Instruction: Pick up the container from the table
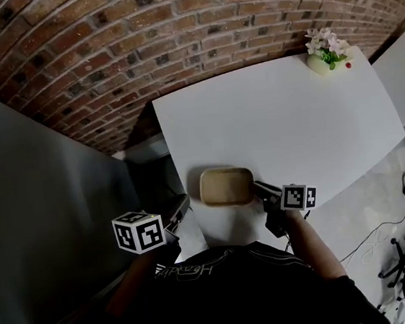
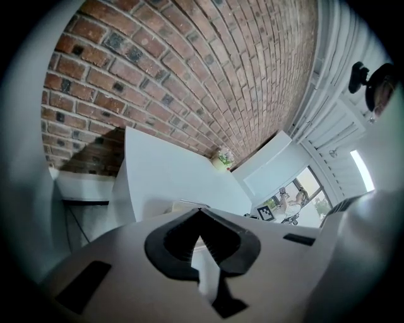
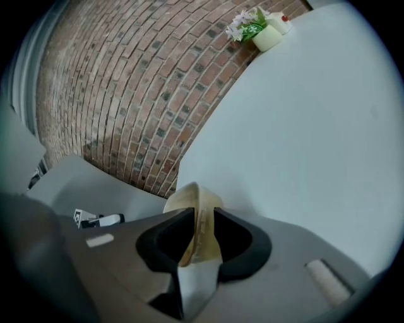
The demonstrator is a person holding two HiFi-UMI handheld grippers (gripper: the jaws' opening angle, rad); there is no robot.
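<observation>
Right gripper view: our right gripper (image 3: 198,218) clamps the shallow beige plastic container (image 3: 189,195) by its rim; left gripper (image 2: 201,214) pinched together, empty; lifting remains, we judge.

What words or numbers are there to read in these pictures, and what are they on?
Black shirt: pale lettering, too blurred to read.
Left marker cube, right marker cube: black-and-white patterns only, no words.
Container: no print seen.
</observation>
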